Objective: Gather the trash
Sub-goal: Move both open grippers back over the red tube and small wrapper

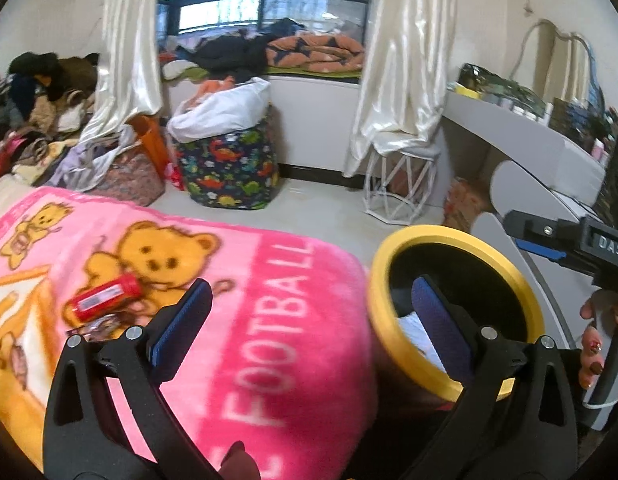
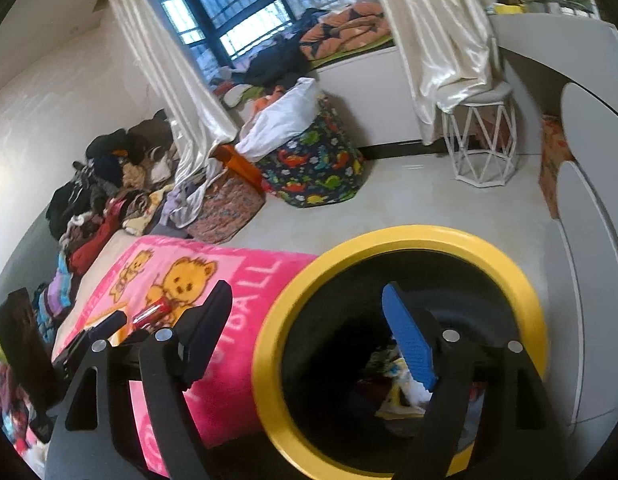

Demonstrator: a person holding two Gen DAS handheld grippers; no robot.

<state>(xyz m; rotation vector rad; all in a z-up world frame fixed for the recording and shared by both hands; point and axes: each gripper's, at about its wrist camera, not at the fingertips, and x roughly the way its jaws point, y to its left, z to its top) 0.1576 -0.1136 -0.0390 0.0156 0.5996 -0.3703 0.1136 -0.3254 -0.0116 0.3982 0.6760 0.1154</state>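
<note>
The right gripper [image 2: 309,320] hangs empty, fingers [image 2: 409,344] spread, over the yellow-rimmed bin [image 2: 389,240] — beside the pink blanket [image 2: 237,380].

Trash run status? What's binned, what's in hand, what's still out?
Done: the yellow-rimmed bin already holds crumpled paper and wrappers. In hand: nothing; the left gripper and right gripper both stand open and empty, the right over the bin's mouth. Left: a red can and a small wrapper beside it still lie on the pink blanket.
</note>
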